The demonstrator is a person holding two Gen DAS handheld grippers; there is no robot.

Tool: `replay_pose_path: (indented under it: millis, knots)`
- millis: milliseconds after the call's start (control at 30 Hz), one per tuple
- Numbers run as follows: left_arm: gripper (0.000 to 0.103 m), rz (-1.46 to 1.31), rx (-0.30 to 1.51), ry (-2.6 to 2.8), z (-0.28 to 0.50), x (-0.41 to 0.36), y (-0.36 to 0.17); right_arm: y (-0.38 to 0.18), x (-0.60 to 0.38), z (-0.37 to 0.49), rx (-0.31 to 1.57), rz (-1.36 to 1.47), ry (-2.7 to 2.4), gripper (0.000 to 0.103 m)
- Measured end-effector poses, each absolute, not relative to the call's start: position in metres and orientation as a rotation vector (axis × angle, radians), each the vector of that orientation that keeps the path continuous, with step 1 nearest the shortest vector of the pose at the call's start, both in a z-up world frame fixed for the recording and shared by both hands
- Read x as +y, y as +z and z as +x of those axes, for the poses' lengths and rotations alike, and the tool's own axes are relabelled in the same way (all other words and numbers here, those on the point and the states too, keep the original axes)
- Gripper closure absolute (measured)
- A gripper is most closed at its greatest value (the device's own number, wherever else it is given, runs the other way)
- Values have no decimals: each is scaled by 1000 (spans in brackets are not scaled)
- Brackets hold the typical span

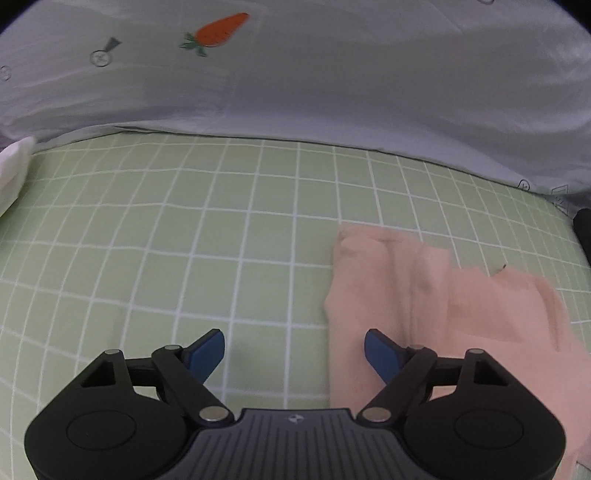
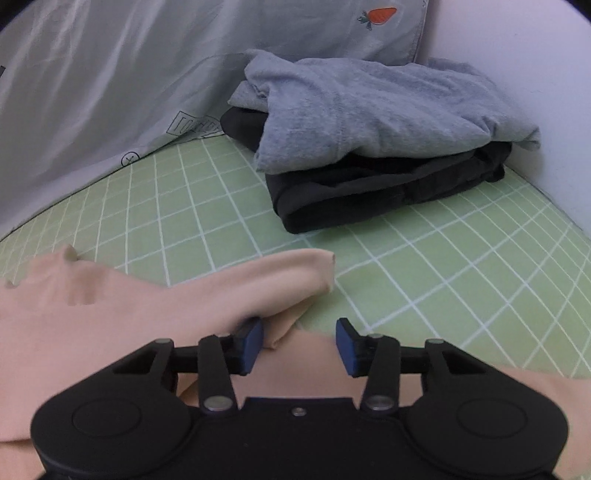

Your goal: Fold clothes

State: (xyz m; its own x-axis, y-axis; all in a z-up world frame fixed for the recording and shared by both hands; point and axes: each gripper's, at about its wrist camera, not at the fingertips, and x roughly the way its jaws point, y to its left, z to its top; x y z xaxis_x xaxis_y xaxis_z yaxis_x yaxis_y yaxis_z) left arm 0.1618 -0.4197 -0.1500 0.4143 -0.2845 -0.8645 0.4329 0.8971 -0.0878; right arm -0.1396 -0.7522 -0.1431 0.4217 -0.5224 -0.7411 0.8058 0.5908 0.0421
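Note:
A pale pink garment (image 1: 436, 295) lies on the green checked sheet (image 1: 184, 236), to the right in the left wrist view. My left gripper (image 1: 294, 350) is open just above the sheet; its right fingertip overlaps the garment's left edge and nothing sits between the fingers. In the right wrist view the same pink garment (image 2: 155, 310) spreads across the lower left, with a rolled fold near the middle. My right gripper (image 2: 300, 345) is open over it. Its left pad (image 2: 253, 345) touches the fold, and pink cloth lies between the fingers, ungripped.
A stack of folded clothes, a grey top (image 2: 369, 110) on black garments (image 2: 369, 192), sits at the back right by the wall. A pale quilt with a carrot print (image 1: 218, 31) runs along the far side. A white cloth (image 1: 13, 173) lies at the left edge.

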Motion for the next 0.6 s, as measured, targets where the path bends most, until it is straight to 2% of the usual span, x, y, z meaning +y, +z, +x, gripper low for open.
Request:
replay_pose_path:
  millis: [267,467,500,533,567,600]
  knots:
    - [19,139,1057,-505,167,-424,-155,-142,-761,-139,715,539,-840,60]
    - [22,81,1060,-540,171,-426,-155,-141,-759,-133,727,523,-812,83]
    - [31,73,1061,-543,171,-427,-156,-141,-758,-132,731,511,-804,91]
    - [46,65,1062,-546,171,-428,-156,-140,-758,-131,734,500,-799,93]
    - [51,57,1062,-549,171,-428,-157,-140,-758,-131,729,499,-801,100]
    - [76,49,1063,-552,171,-429,-158,-139,-758,-132,724,498,-802,101]
